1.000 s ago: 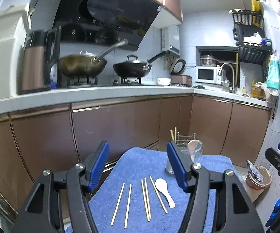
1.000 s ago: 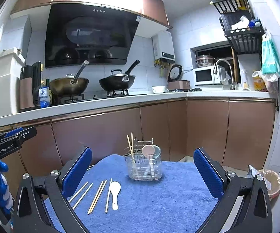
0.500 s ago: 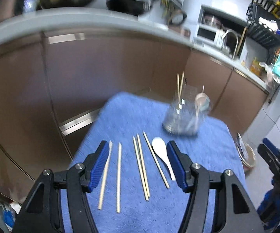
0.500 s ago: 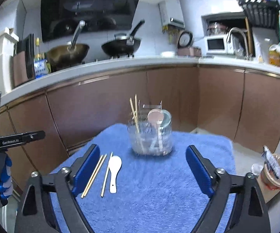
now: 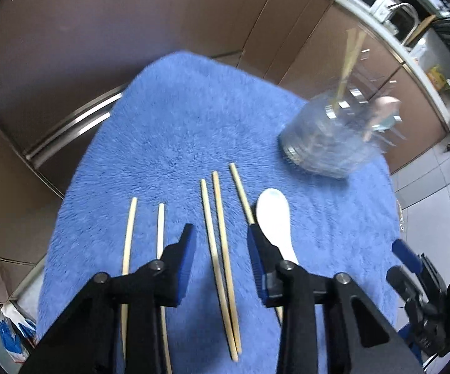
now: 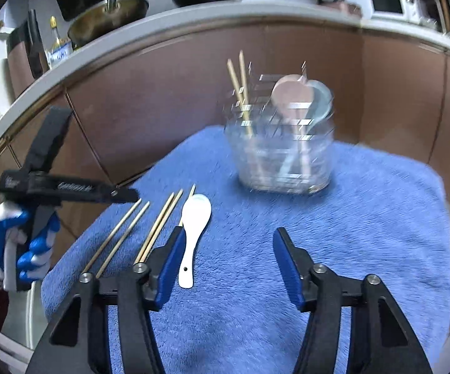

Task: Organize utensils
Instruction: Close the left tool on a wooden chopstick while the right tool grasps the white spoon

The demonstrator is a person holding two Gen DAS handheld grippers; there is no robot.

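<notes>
Several wooden chopsticks (image 5: 222,233) and a white spoon (image 5: 273,218) lie on a blue towel (image 5: 178,124). My left gripper (image 5: 222,246) points down over the middle pair of chopsticks. Its jaws are closing with the pair between them, and the pads are clear of the sticks. My right gripper (image 6: 229,249) hovers low over the towel (image 6: 365,218), its jaws closing on nothing. The white spoon (image 6: 193,227) lies just inside its left finger. A clear holder (image 6: 284,155) behind holds two chopsticks and two spoons.
Brown cabinet doors (image 5: 131,31) stand close behind the towel, under a countertop (image 6: 193,21) with woks and a microwave. A gloved hand (image 6: 7,243) holds the left gripper at the towel's left edge. The right gripper's body (image 5: 418,280) shows at the right.
Both grippers have dropped and tilted down toward the towel, and both pairs of jaws have narrowed. The left one now straddles the middle chopstick pair; the right one has come beside the white spoon.
</notes>
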